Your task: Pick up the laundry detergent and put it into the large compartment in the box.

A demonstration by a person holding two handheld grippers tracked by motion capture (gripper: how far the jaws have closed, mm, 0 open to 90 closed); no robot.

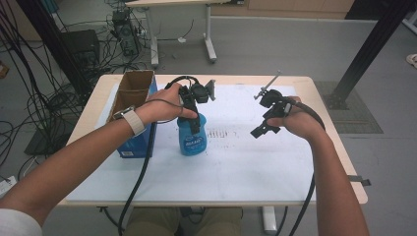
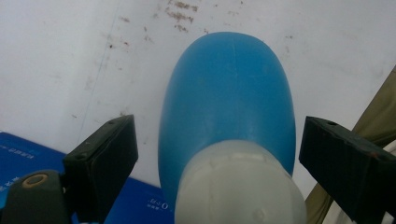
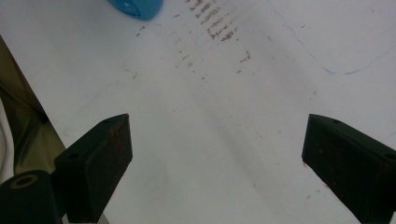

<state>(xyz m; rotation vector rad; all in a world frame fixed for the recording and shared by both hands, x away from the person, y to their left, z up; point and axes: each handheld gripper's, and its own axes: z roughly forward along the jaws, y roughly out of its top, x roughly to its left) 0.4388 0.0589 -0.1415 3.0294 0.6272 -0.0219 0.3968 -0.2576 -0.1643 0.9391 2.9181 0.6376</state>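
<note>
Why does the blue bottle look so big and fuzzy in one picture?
In the left gripper view the camera sits very close, so the blue bottle and its white cap look huge and soft; in the high view the bottle is small and sharper.

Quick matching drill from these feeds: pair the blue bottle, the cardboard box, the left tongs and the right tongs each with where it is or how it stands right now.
Things:
1. blue bottle
2. cardboard box
3. left tongs
4. right tongs

Places or states:
A. open over bare white table sheet
B. open, one jaw on each side of the bottle's white cap
C. upright on the sheet, beside the box
D. at the table's left edge, top open

Pairs: 1-C, 2-D, 3-B, 4-A
</note>
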